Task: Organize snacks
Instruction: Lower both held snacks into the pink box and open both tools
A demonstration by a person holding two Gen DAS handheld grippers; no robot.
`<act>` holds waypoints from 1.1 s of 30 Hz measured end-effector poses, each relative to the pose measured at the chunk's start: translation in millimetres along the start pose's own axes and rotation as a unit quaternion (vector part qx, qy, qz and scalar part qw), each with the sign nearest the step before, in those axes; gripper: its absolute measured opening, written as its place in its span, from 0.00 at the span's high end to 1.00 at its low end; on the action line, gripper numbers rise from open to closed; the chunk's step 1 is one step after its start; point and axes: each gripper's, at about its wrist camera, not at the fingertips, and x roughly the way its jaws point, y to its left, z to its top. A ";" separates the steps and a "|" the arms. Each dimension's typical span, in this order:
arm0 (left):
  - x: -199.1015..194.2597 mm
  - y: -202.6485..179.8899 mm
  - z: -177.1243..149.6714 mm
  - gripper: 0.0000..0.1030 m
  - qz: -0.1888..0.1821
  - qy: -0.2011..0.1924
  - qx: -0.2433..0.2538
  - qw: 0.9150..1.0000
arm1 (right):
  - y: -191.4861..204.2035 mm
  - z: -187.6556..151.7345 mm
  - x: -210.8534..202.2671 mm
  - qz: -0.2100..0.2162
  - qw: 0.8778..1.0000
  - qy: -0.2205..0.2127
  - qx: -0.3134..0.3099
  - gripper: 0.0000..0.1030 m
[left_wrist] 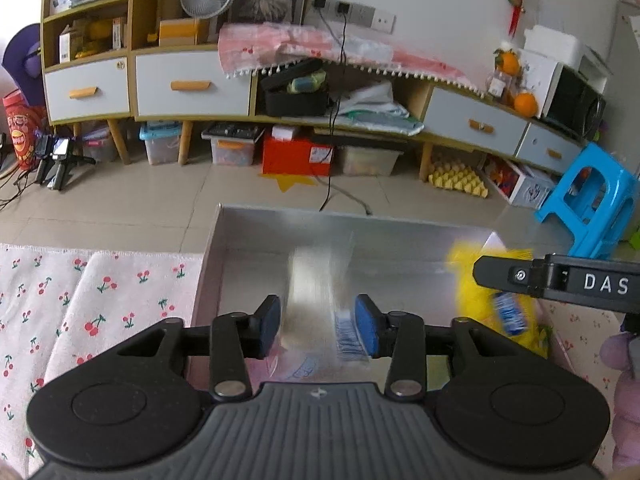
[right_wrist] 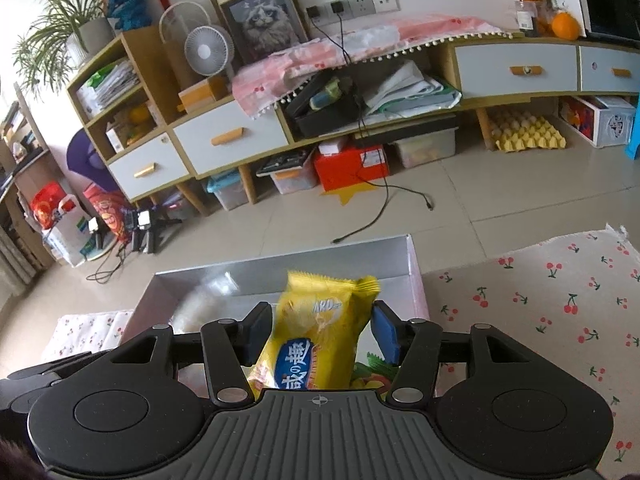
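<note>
**Both snacks over the box: the drop is on**

Nearest you, your left gripper (left_wrist: 318, 326) stands parted over the near end of the shallow silver-lined cardboard box (left_wrist: 360, 220). A pale, blue-striped snack packet (left_wrist: 316, 300) shows between its blue pads (left_wrist: 366, 322) as a smear of blur. It looks loose and falling, not pinched, so I call those jaws open with the packet on its way down to the box floor.

On your right, the right gripper (right_wrist: 318, 330) is over the same box, near its right-hand wall. The yellow crinkly snack pouch with the blue label (right_wrist: 316, 332) stands upright between the pads. The left pad seems to meet it, the right pad (right_wrist: 386, 338) shows a sliver of gap, so I can't tell whether you grip it or have let go.

Beyond, the far wall of the box sits at the table edge, with the cherry-print tablecloth (left_wrist: 100, 300) on either side.

You're at the placing step. Next, open the right jaws fully so the pouch settles beside the pale packet, then lift both grippers straight up, clear of the walls.
</note>
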 end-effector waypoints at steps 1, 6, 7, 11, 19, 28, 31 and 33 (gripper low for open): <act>-3.5 -0.8 0.1 0.48 -0.001 -0.005 0.002 1.000 | 0.0 0.1 -1.2 0.003 1.000 -0.001 0.001 0.42; -14.1 -5.2 4.3 0.38 -0.002 -0.012 0.008 1.000 | -2.3 3.9 -15.7 0.014 1.000 -0.010 0.011 0.26; -17.7 -5.1 5.1 0.35 -0.003 -0.013 0.006 1.000 | -2.6 5.3 -18.9 0.015 1.000 -0.011 0.013 0.25; -32.0 -5.6 6.3 0.29 -0.001 -0.019 0.010 1.000 | -0.3 8.0 -40.3 0.018 1.000 -0.022 0.010 0.19; -71.4 5.8 2.6 0.19 0.014 -0.016 -0.009 1.000 | 12.0 -0.6 -90.2 0.013 0.999 -0.025 -0.015 0.14; -112.8 16.0 -16.4 0.11 0.033 0.009 -0.015 0.999 | 33.2 -27.7 -135.6 -0.003 0.999 -0.012 -0.048 0.12; -122.5 20.4 -23.4 0.10 0.042 0.019 -0.013 0.999 | 41.1 -38.3 -145.6 -0.006 0.998 -0.003 -0.062 0.11; -128.0 23.3 -26.9 0.09 0.049 0.022 -0.014 0.998 | 44.9 -45.0 -151.9 -0.006 0.998 0.000 -0.069 0.11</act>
